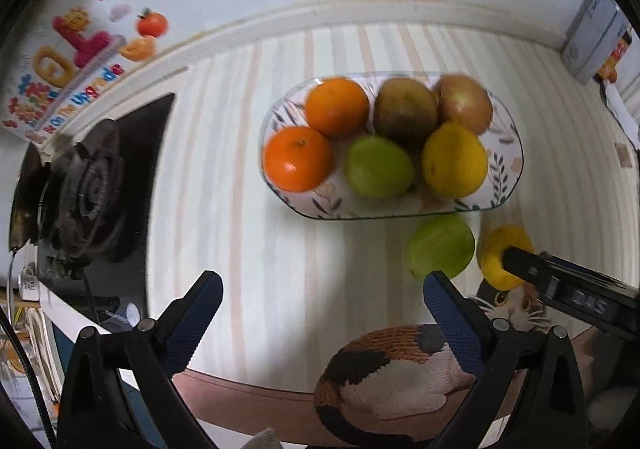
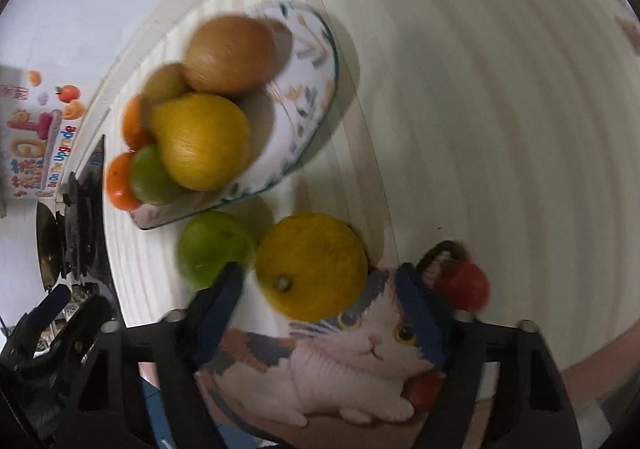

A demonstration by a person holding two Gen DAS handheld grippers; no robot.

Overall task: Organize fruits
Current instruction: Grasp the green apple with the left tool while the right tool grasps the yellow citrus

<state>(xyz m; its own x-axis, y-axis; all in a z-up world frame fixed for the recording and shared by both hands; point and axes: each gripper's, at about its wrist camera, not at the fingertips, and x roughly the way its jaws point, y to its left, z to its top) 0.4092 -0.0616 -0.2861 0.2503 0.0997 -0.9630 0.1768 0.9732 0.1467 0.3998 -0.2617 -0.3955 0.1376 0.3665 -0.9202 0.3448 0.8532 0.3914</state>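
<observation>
An oval patterned dish [image 1: 506,181] holds two oranges, two brown fruits, a green fruit and a yellow fruit; it also shows in the right wrist view [image 2: 308,117]. On the striped table in front of it lie a loose green fruit [image 1: 440,247] [image 2: 212,249] and a loose yellow fruit [image 1: 502,255] [image 2: 312,265]. My left gripper [image 1: 320,301] is open and empty, short of the dish. My right gripper [image 2: 320,289] is open, its fingers on either side of the near part of the yellow fruit, not closed on it.
A gas stove burner [image 1: 92,193] sits at the left. A cat-pattern mat [image 2: 340,361] lies at the table's near edge. A red fruit [image 2: 466,285] lies by the right finger. A box [image 1: 596,37] stands far right by the wall.
</observation>
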